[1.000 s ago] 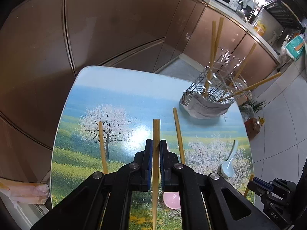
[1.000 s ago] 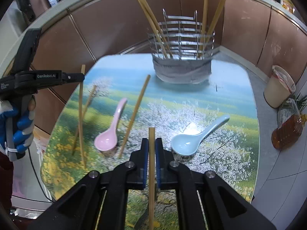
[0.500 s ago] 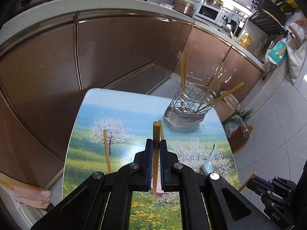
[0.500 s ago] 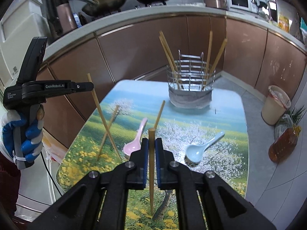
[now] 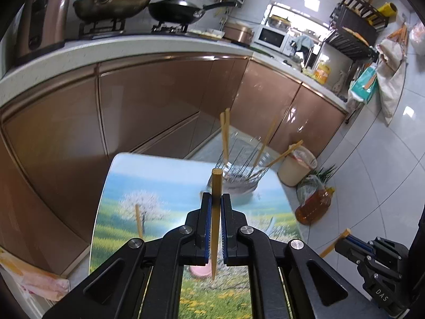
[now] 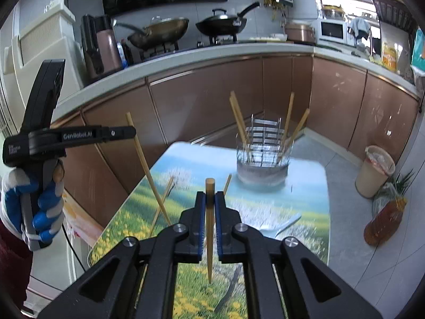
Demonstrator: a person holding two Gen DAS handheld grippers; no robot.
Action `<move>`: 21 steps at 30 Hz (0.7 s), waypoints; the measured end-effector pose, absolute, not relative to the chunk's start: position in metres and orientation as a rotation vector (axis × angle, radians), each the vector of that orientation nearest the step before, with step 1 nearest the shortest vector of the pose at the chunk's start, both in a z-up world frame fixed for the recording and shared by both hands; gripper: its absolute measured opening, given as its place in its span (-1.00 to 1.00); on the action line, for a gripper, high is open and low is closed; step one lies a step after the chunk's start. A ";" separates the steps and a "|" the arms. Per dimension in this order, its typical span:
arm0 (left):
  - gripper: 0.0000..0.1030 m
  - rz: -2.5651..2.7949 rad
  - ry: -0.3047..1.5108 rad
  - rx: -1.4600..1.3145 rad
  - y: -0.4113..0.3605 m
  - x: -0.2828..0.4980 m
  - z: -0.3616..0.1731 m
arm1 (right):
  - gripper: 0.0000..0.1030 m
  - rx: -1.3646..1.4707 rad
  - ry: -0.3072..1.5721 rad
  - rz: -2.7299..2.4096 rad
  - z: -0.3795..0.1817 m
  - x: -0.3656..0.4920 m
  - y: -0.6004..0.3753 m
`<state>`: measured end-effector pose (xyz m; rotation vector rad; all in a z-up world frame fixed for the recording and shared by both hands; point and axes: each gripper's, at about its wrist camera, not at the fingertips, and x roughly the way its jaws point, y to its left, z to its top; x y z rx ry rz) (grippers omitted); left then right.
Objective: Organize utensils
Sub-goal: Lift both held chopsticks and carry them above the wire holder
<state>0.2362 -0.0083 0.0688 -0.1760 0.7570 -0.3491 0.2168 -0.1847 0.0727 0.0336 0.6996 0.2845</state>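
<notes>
My left gripper (image 5: 215, 199) is shut on a wooden chopstick (image 5: 215, 212) and holds it high above the landscape-print table (image 5: 148, 180). My right gripper (image 6: 209, 198) is shut on another chopstick (image 6: 209, 228), also raised. A wire utensil holder (image 6: 261, 159) with several chopsticks stands at the table's far end; it also shows in the left wrist view (image 5: 240, 170). Loose chopsticks (image 6: 162, 204) lie on the table's left part, one in the left wrist view (image 5: 138, 220). A pink spoon (image 5: 199, 269) and a pale blue spoon (image 6: 281, 226) lie on the table.
Brown kitchen cabinets (image 5: 148, 106) and a counter with pans (image 6: 164, 32) run behind the table. A beige bin (image 6: 377, 172) and an oil bottle (image 6: 382, 223) stand on the tiled floor to the right. A plastic bag (image 5: 34, 281) lies at the left.
Both grippers have risen and tilted up with their chopsticks, so the table and holder look smaller and the counter and stove have come into view.
</notes>
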 end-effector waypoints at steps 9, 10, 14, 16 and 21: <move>-0.89 -0.396 0.680 -0.194 -0.035 0.282 0.121 | -0.88 0.037 0.596 0.250 0.135 0.278 -0.204; -0.89 -0.399 0.668 -0.193 -0.040 0.291 0.129 | -0.88 0.035 0.582 0.243 0.143 0.290 -0.207; -0.89 -0.418 0.631 -0.192 -0.059 0.322 0.146 | -0.88 0.035 0.528 0.216 0.167 0.333 -0.215; -0.89 -0.426 0.610 -0.185 -0.071 0.340 0.150 | -0.88 0.042 0.511 0.207 0.172 0.353 -0.219; -0.89 -0.414 0.584 -0.173 -0.094 0.381 0.137 | -0.88 0.037 0.479 0.170 0.164 0.405 -0.230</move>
